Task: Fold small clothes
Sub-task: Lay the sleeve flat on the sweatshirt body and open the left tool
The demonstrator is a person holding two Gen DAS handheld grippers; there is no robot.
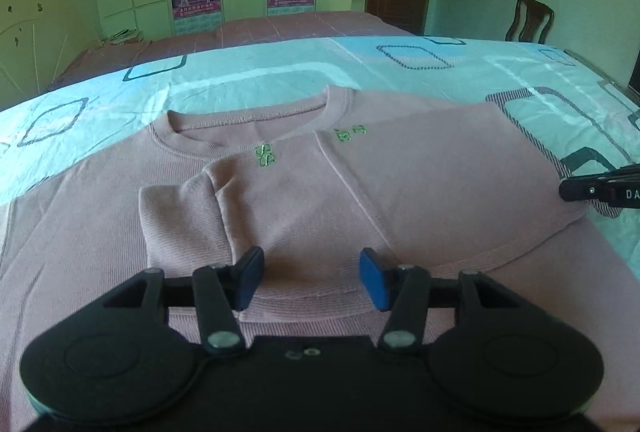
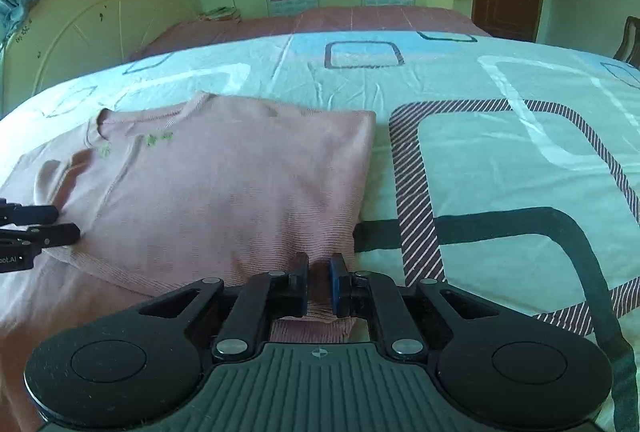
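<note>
Pinching pink sweatshirt [image 2: 224, 188] hem in right gripper [image 2: 319, 282]; left gripper [image 1: 311, 279] hanging half-spread, empty, at nine o'clock. Handling soft, light, floppy; gripping best along ribbed hem.

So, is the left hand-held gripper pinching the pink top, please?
No, the left hand-held gripper stands open above the pink top, pads clear.

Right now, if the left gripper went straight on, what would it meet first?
Probably the pink sweater: the open left gripper angles down at its folded-over sleeve cuff, though depth is unclear.
</note>
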